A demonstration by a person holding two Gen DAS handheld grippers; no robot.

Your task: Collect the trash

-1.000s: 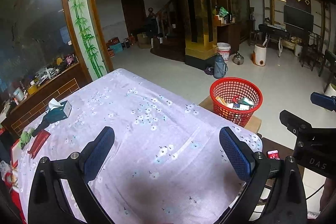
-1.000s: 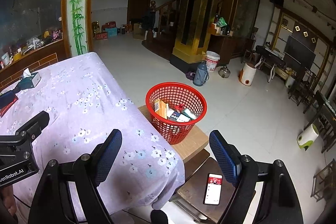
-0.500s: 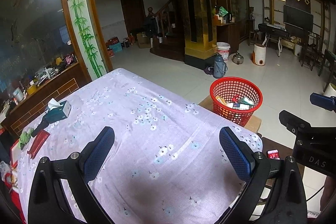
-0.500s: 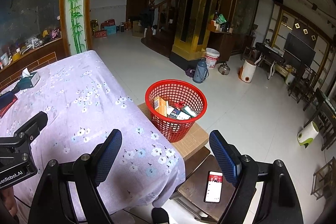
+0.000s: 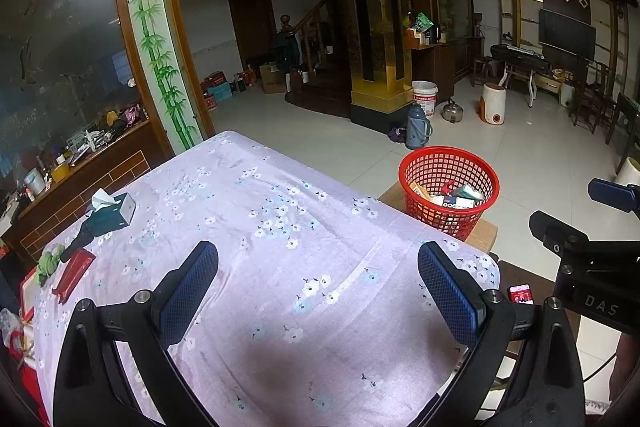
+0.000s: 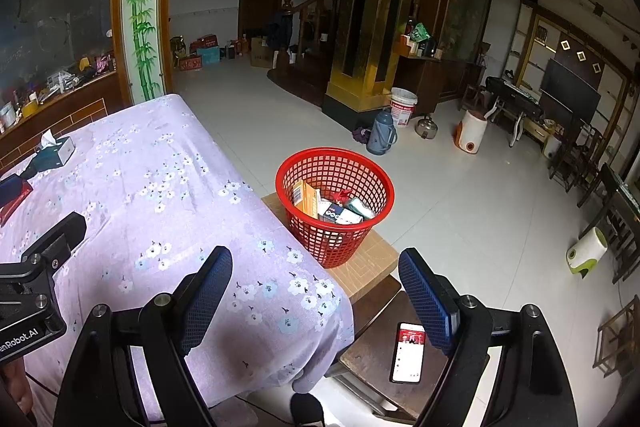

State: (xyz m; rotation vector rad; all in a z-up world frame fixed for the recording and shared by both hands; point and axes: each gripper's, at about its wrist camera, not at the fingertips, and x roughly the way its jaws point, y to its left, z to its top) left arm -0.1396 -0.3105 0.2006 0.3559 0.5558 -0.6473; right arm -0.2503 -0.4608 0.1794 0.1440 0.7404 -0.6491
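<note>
Both my left tongs [image 5: 318, 291] and right tongs [image 6: 316, 297] hang spread and empty; basket [image 6: 335, 203], frame centre, holds trash; surface [image 5: 280, 247] looks cleared.

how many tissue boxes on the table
1: the tissue box sits at the far left end of the purple-clothed table. The left end runs out of frame, so another could be hidden.

My tongs' pads [image 5: 188, 291] are blue rubbery stuff with a fine grid texture, set on matt black arms with bright metal screws. The tablecloth [image 5: 280, 227] under them is soft lilac cloth, matt and lightly creased. The red basket [image 6: 335, 203] is glossy plastic mesh on a brown cardboard box [image 6: 360, 267]. The floor tiles [image 6: 460, 195] are smooth and shiny, and the phone [image 6: 408, 353] has a glossy screen
</note>
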